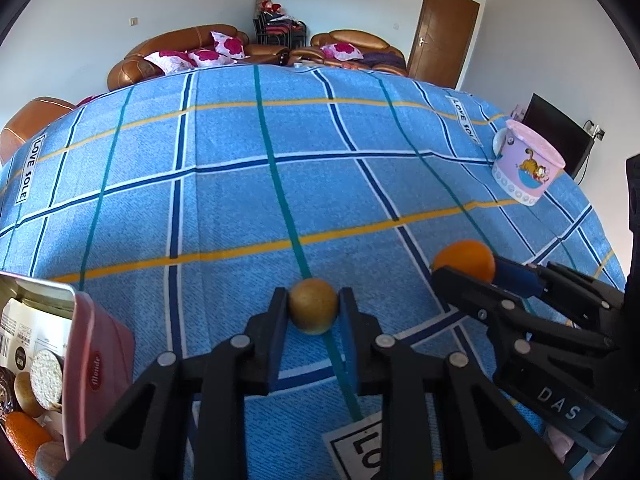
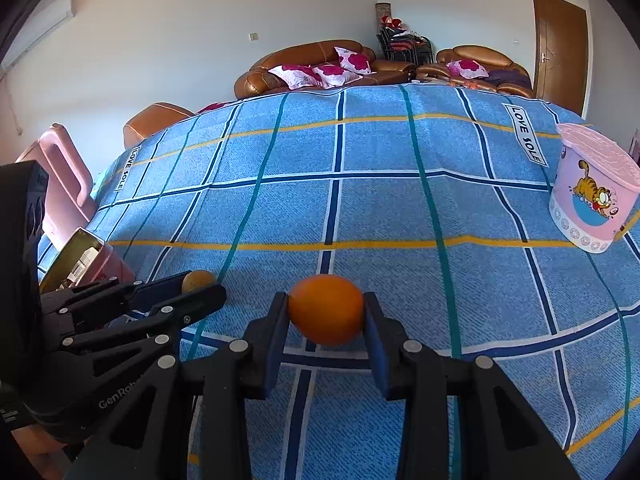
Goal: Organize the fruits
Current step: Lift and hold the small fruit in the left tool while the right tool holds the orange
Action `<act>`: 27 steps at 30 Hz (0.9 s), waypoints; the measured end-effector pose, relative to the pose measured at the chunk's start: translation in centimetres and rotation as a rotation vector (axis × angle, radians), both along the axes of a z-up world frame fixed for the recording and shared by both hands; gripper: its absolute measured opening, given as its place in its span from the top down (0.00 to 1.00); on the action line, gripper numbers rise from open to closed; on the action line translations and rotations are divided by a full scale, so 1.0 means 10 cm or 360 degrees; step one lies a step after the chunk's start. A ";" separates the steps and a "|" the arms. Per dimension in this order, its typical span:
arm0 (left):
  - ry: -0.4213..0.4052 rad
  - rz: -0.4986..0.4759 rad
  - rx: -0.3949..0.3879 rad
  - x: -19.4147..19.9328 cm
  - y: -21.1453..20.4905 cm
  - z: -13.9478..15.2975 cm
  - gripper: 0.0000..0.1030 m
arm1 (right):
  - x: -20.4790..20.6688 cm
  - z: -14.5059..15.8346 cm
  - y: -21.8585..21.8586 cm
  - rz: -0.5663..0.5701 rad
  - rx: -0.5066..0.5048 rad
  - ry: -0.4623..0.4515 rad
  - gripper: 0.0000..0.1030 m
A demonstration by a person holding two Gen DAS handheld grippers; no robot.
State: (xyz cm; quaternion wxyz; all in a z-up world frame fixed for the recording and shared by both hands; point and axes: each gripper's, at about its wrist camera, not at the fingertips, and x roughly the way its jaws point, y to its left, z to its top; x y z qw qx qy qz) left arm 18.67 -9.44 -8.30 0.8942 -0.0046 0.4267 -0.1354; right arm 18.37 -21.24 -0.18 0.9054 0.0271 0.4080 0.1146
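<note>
A small round brown fruit (image 1: pixel 313 305) sits between the pads of my left gripper (image 1: pixel 313 307), which is shut on it just above the blue checked cloth (image 1: pixel 240 184). An orange (image 2: pixel 326 309) is clamped in my right gripper (image 2: pixel 326 314), low over the cloth. In the left wrist view the right gripper (image 1: pixel 466 270) shows at the right with the orange (image 1: pixel 464 260). In the right wrist view the left gripper (image 2: pixel 200 286) shows at the left with the brown fruit (image 2: pixel 197 280).
A pink tin (image 1: pixel 96 364) with an orange fruit, biscuits and packets lies at the near left. A pink cartoon-cat tub (image 2: pixel 592 192) with a lid stands at the right of the cloth. Brown sofas (image 1: pixel 180 52) stand beyond the far edge.
</note>
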 end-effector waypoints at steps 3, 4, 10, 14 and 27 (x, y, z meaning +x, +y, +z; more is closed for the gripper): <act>-0.0029 0.0006 -0.0001 -0.02 0.00 0.03 0.74 | -0.02 0.02 0.01 0.0018 0.0008 -0.0022 0.63; -0.0041 0.0014 0.0002 -0.04 0.01 0.04 0.74 | -0.03 0.03 0.01 0.0019 0.0008 -0.0031 0.63; -0.0120 0.0025 0.0003 -0.11 0.04 0.11 0.74 | -0.07 0.06 0.02 0.0052 0.0029 -0.0074 0.63; -0.0179 0.0045 -0.0010 -0.16 0.09 0.17 0.74 | -0.11 0.10 0.03 0.0081 0.0043 -0.0112 0.63; -0.0275 0.0078 0.0000 -0.23 0.10 0.24 0.74 | -0.20 0.17 0.03 0.0117 0.0065 -0.0211 0.63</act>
